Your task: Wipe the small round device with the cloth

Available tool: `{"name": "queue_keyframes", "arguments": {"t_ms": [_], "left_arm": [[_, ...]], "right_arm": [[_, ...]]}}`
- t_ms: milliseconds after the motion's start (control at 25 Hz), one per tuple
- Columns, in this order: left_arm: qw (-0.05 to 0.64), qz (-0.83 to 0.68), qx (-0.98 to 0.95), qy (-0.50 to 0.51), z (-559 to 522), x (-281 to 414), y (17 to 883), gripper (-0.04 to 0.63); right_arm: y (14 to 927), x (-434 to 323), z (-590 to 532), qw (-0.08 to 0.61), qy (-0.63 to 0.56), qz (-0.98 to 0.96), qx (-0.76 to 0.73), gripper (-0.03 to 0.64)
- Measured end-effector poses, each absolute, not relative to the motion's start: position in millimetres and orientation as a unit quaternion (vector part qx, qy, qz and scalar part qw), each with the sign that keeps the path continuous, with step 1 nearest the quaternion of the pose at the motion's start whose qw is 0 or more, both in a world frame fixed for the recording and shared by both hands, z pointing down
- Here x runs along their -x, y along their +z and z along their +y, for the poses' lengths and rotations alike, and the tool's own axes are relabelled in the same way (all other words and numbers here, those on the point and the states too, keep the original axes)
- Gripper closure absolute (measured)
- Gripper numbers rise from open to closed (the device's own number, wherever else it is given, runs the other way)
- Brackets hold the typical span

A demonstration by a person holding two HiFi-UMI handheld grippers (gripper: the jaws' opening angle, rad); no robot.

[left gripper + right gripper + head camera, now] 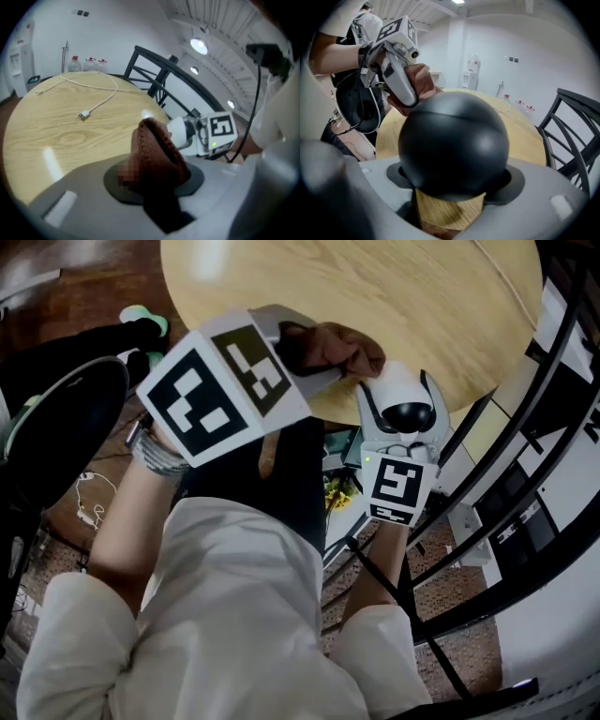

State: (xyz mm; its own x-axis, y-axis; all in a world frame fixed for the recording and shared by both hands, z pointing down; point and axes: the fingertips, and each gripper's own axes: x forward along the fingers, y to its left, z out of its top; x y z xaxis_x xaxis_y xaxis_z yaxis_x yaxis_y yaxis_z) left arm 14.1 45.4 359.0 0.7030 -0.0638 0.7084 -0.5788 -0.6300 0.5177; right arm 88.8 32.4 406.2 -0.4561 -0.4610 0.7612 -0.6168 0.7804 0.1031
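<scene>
Small round device [452,145], a smooth matte-black ball, is clamped between the jaws of the right hand-held gripper [396,395], over the near edge of the round pale-wood counter [375,287]. Just left of it, perhaps touching, the left hand-held gripper [298,357] pinches a bunched brown knit cloth [342,348]. Wiping likely means sliding the cloth rightward. A white cable [93,89] lies far off.

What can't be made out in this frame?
- Whether the cloth touches the device: in the right gripper view the device covers where they would meet.
- Device's far side: hidden by its own bulk, right gripper view.
- Part of the cloth: mosaic patch, left gripper view.
- Bottles: too small to read, left gripper view.
</scene>
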Motion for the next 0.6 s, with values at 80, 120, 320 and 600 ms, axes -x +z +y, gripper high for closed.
{"name": "queue_keyframes", "arguments": {"t_ms": [80, 120, 320, 600], "left_arm": [[0.409, -0.181, -0.850, 0.277, 42, -20, 339, 0.469], [0.418, -0.172, -0.856, 0.252, 43, -26, 329, 0.469], [0.442, -0.098, -0.872, 0.188, 57, -65, 296, 0.469], [0.443, -0.041, -0.867, 0.223, 87, -94, 301, 0.469]], "right_arm": [[407, -90, 32, 0.413, 0.111, -0.835, -0.345, 0.236], [406, -90, 32, 0.412, 0.118, -0.830, -0.356, 0.236], [401, -86, 33, 0.408, 0.087, -0.846, -0.332, 0.235], [399, -96, 49, 0.475, -0.059, -0.865, -0.152, 0.233]]}}
